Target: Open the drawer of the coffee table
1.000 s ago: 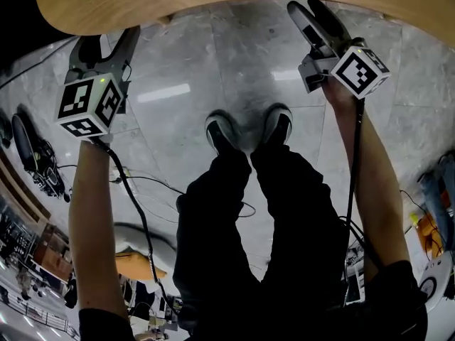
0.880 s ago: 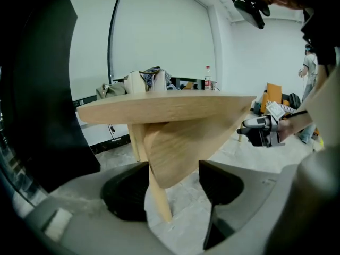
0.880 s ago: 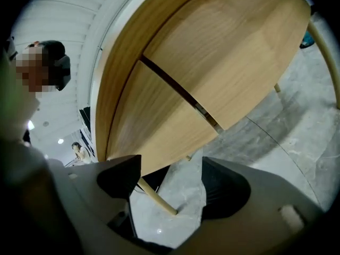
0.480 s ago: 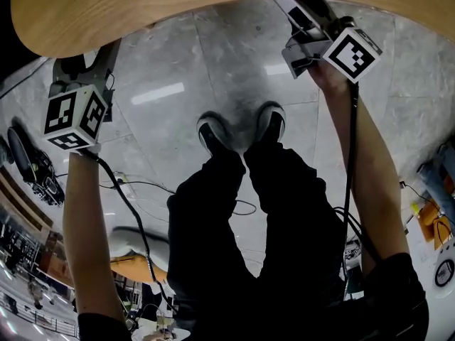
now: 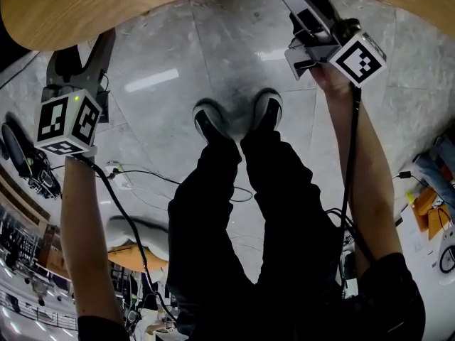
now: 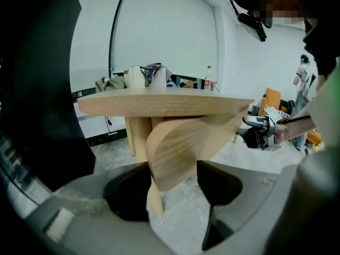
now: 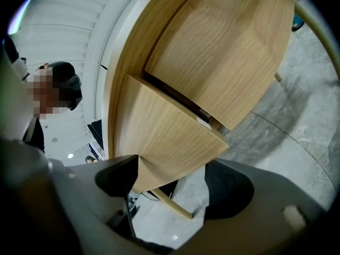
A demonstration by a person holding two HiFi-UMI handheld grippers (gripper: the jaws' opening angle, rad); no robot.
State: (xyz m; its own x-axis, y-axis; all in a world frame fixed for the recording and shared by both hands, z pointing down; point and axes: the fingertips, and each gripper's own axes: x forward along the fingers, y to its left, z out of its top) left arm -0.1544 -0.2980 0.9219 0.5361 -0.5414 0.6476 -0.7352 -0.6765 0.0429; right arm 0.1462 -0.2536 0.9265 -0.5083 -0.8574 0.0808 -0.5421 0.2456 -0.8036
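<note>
The round wooden coffee table (image 5: pixel 85 6) fills the top of the head view. Under its top (image 6: pixel 159 104) hangs the curved wooden drawer front (image 6: pixel 180 147). My left gripper (image 6: pixel 172 182) straddles the lower left end of that front; its jaws are closing, and a gap still shows at the right pad. In the head view the left gripper (image 5: pixel 89 48) reaches under the table rim. My right gripper (image 7: pixel 172 182) straddles the other end of the drawer front (image 7: pixel 164 137); its jaws are opening, with a gap at the right pad. A dark slit separates front and table body there. The right gripper (image 6: pixel 260 133) also shows past the panel.
The person's legs and shoes (image 5: pixel 234 119) stand on the grey tiled floor between the grippers. Cables (image 5: pixel 135 180) trail on the floor at left. A table leg (image 6: pixel 137 137) stands behind the drawer. A bottle (image 6: pixel 208 78) and bags rest on the tabletop.
The head view has shifted a little. The right gripper has turned slightly at the table rim. Both grippers stay at the drawer's ends.
</note>
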